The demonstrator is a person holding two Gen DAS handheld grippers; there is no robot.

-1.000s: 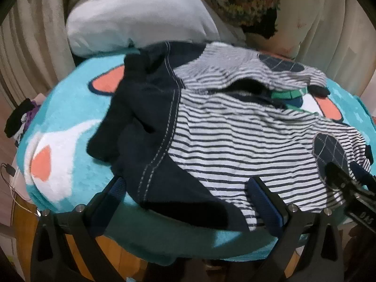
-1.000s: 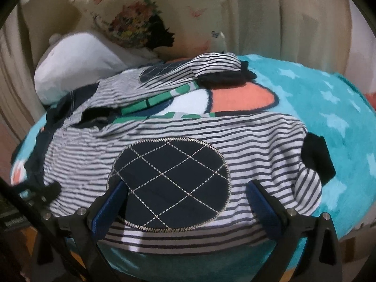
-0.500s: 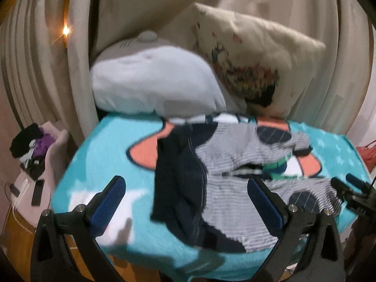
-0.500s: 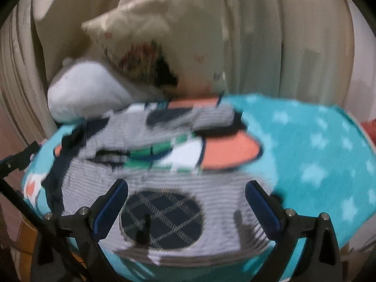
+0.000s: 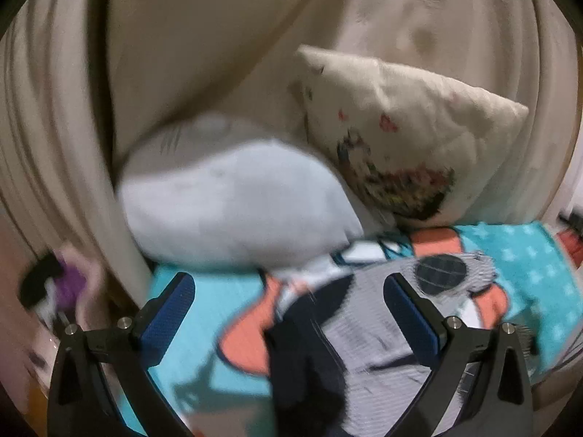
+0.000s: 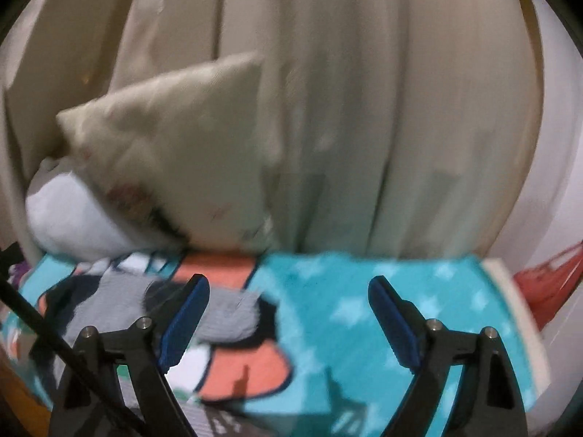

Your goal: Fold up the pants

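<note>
Pants (image 5: 368,335) w/ round knee patch (image 5: 441,273) in left view only; both claws (image 5: 289,313) (image 6: 288,309) spread, empty.

Both grippers now stand raised and drawn back from the striped pants (image 5: 382,331), which sit low in each view. The left gripper (image 5: 289,313) and right gripper (image 6: 288,322) face the curtain (image 6: 364,127) and pillows; the right one has swung toward the bare teal blanket (image 6: 364,313).
</note>
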